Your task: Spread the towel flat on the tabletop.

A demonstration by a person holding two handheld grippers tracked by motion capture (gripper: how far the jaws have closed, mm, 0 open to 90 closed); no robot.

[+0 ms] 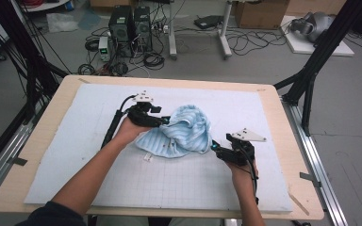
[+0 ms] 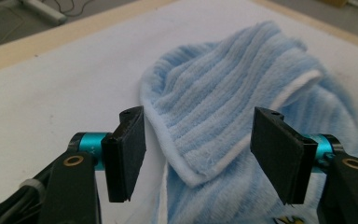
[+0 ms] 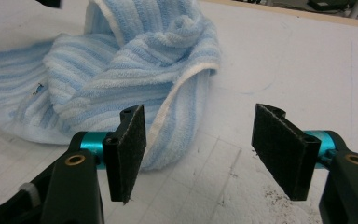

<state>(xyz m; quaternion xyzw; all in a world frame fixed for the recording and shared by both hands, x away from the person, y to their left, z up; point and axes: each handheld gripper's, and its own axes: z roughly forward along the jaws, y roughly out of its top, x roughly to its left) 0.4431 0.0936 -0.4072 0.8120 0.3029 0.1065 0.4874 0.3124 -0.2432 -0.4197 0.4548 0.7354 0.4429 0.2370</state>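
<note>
A crumpled blue striped towel (image 1: 181, 132) lies bunched near the centre of the white grid mat (image 1: 75, 155) covering the desk (image 1: 42, 136).

The left hand-held gripper (image 1: 162, 120) sits at the towel's 9 o'clock edge. In the left gripper view its jaws stand wide apart, straddling a folded, white-hemmed corner (image 2: 191, 172) without pressing on it; nothing is held. This placement likely prepares a pinch on that corner.

The right hand-held gripper (image 1: 215, 148) waits at the towel's 4 o'clock side. Its jaws are likewise wide open and empty, with the nearest towel fold (image 3: 177, 135) just beyond the left pad (image 3: 130, 149). Opposed positions suggest the towel is to be spread or folded between both hands.
</note>
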